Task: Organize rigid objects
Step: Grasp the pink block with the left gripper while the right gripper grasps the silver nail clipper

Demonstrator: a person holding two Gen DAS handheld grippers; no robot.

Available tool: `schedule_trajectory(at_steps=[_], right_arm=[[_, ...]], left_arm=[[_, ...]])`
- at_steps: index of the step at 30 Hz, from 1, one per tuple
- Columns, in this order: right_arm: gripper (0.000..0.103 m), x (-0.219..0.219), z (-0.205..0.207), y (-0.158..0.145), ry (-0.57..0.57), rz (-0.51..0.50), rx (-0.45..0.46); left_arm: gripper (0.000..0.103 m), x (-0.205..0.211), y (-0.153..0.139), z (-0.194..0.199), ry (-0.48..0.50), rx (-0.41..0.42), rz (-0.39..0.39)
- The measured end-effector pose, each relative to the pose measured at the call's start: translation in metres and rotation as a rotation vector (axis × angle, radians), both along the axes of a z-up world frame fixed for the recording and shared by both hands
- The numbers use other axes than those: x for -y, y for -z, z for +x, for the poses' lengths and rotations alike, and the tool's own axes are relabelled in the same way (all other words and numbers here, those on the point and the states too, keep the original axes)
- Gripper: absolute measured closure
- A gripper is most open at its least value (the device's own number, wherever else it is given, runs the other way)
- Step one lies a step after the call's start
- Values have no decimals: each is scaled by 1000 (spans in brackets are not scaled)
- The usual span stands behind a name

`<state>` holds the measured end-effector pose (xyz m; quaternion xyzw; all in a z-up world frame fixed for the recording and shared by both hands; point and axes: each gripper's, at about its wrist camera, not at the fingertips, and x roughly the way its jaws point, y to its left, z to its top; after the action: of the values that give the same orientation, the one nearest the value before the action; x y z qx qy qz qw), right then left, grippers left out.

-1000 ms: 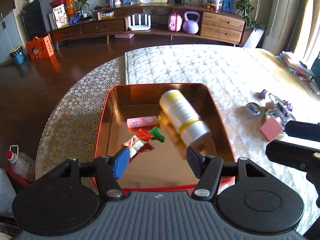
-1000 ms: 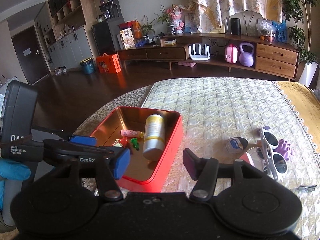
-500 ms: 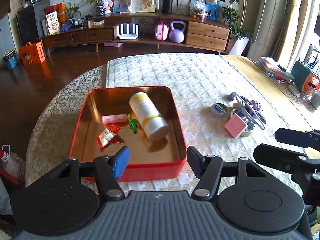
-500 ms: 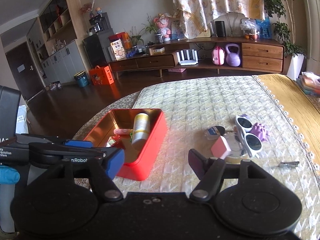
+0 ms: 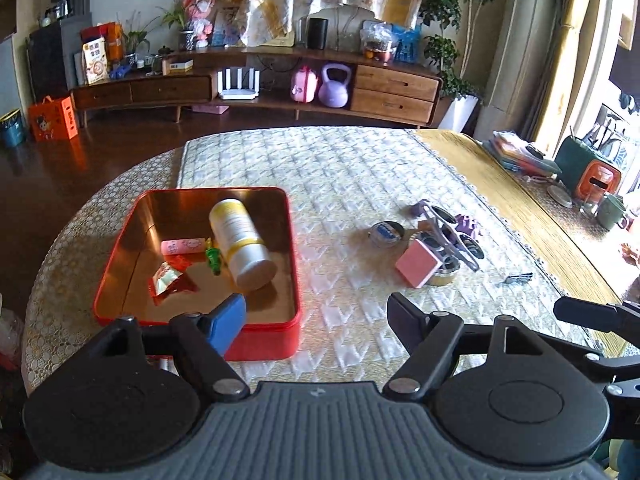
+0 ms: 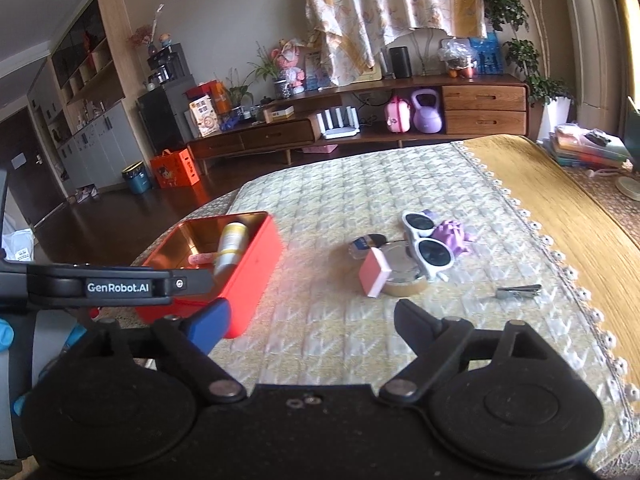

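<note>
Holding four items, one red tin (image 5: 120, 280), six loose beside (image 6: 374, 272).

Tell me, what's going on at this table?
A person holds two grippers and is sorting small things into a red tin. The tin already holds a bottle, a pink tube, a snack packet and a green toy. Sunglasses, a pink block and nail clippers lie outside on the cloth. The left gripper and right gripper are both empty, jaws opening.
</note>
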<state>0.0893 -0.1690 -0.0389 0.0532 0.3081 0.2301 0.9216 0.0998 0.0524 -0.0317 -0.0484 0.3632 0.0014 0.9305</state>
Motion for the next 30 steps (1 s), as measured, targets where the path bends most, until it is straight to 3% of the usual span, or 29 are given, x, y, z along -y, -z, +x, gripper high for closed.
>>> schedule_trajectory(at_steps=[5,15,30], right_arm=[[0,24,1,5,60,-3,10],[0,71,21,28,157,-29,-20],[3,106,76,66,176,-127,-76]], left_arm=[[22,17,5,6,28,2,-8],[21,55,20,30,111,2,26],[21,93,61,101,273,-28,96]])
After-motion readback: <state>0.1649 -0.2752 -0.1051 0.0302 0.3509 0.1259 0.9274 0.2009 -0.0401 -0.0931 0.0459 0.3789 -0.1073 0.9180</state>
